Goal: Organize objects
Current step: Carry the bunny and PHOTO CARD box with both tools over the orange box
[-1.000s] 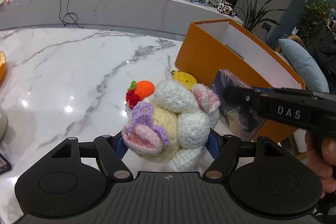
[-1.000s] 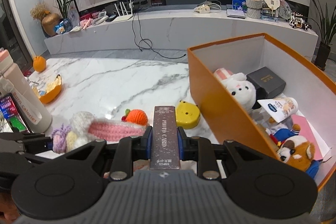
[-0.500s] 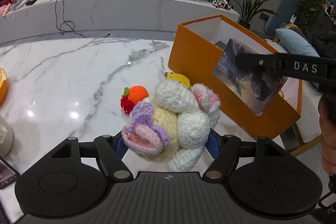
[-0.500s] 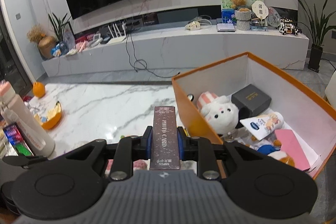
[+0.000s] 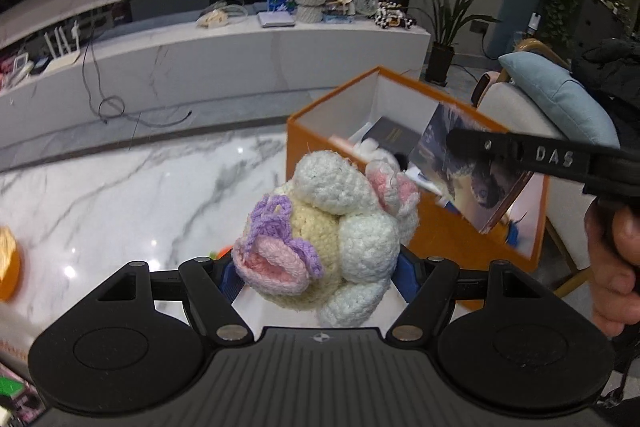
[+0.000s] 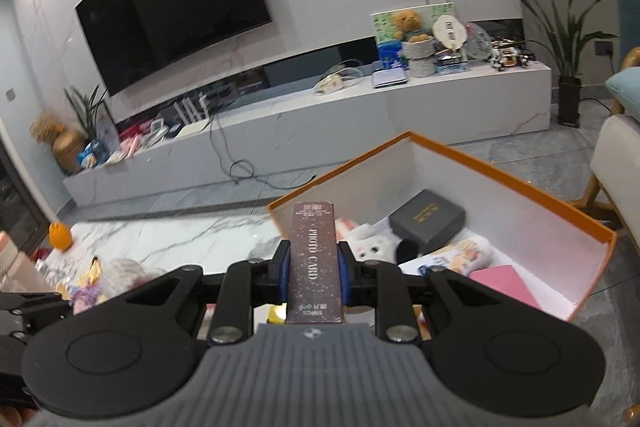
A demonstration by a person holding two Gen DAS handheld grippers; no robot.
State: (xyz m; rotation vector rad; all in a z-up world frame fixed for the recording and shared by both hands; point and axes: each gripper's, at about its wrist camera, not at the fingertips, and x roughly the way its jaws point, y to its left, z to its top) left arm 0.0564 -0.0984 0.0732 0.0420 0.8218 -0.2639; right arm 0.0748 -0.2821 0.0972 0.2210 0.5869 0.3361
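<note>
Left hand-held gripper (image 5: pixel 320 267): clamps crocheted plush toy (image 5: pixel 328 239). Right hand-held gripper (image 6: pixel 313 269): clamps photo card box (image 6: pixel 315 263); orange storage box (image 6: pixel 520 199) ahead.

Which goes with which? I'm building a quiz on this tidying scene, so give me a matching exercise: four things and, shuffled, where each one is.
Things:
1. crochet plush toy
2. photo card box
3. dark grey box
4. orange fruit

Places:
A. inside the orange box
B. held in the left gripper
C. on the marble table
D. held in the right gripper

Pairs: 1-B, 2-D, 3-A, 4-C
</note>
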